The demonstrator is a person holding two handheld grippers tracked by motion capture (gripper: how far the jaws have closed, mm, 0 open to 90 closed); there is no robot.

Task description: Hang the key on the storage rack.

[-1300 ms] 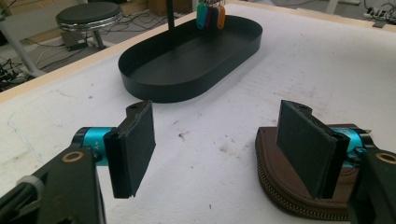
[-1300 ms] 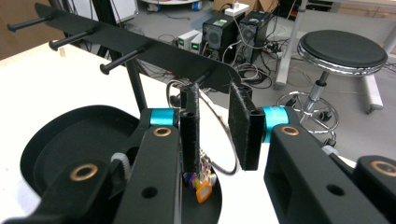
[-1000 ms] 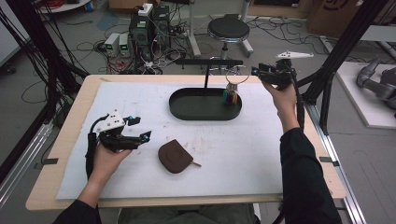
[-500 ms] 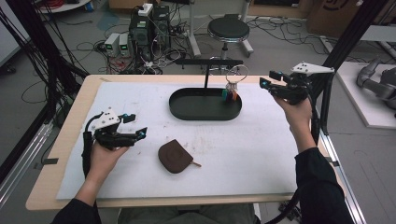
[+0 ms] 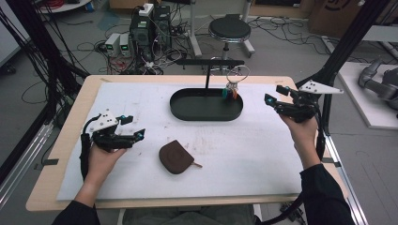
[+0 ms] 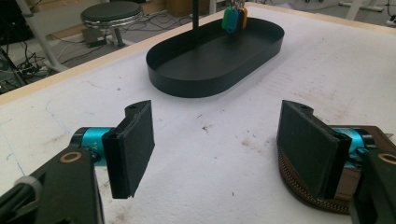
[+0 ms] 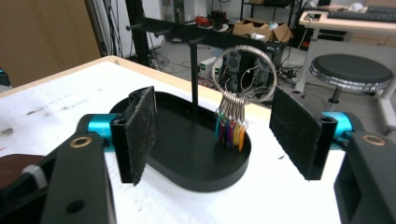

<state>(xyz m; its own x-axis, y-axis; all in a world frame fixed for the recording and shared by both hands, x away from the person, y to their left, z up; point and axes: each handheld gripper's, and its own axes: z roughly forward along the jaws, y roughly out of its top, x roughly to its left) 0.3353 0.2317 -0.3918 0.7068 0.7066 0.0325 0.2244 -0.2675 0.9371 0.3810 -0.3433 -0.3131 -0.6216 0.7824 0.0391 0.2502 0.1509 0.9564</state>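
Note:
A black oval tray (image 5: 187,110) sits at the table's far middle, and a black T-shaped stand (image 5: 209,62) rises from it. A metal key ring with coloured tags (image 5: 232,90) hangs from the stand's bar over the tray's right end. A brown zipped pouch (image 5: 176,157) lies on the white mat nearer me. My left gripper (image 5: 133,127) is open and empty, hovering left of the pouch. My right gripper (image 5: 274,94) is open and empty, held right of the tray. In the right gripper view the key tags (image 7: 229,128) hang beyond the open pads (image 7: 140,135).
The left gripper view has the tray's wall (image 6: 196,86) ahead and the pouch (image 6: 299,191) behind the right pad. Past the table's far edge stand a round stool (image 5: 230,30), electronics boxes (image 5: 145,28) and floor cables. Black frame posts (image 5: 338,56) flank the table.
My right gripper has drawn back from the key ring, to the right and toward the near side. The keys stay hanging on the stand. My left gripper drifted slightly left.

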